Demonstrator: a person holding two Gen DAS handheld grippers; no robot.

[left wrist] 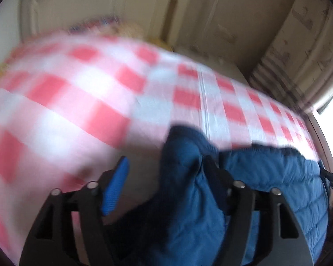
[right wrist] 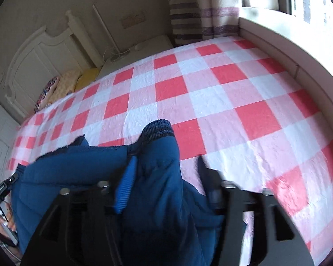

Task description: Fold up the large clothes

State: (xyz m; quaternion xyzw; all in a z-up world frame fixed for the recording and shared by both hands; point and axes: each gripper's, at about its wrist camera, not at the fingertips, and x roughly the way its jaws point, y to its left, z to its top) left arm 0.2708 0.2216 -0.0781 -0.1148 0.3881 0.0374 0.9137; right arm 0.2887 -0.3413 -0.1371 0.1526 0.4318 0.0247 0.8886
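A blue padded jacket (left wrist: 266, 177) with dark knit cuffs hangs over a bed covered in a red and white checked sheet (left wrist: 82, 93). My left gripper (left wrist: 166, 166) has jacket cloth bunched between its fingers, against the right one; the blue pad of the left finger (left wrist: 116, 186) stands apart from the cloth. My right gripper (right wrist: 166, 166) has a jacket sleeve (right wrist: 159, 155) with its knit cuff (right wrist: 158, 128) between its fingers, above the checked sheet (right wrist: 211, 93). The left view is motion-blurred.
A cream headboard (right wrist: 40, 59) and pillows (right wrist: 64, 84) stand at the bed's far end. A bedside table (right wrist: 144, 46), a striped curtain (right wrist: 188, 11) and a window ledge (right wrist: 288, 44) run along the right side. The other hand and its gripper (right wrist: 2, 188) show at the left edge.
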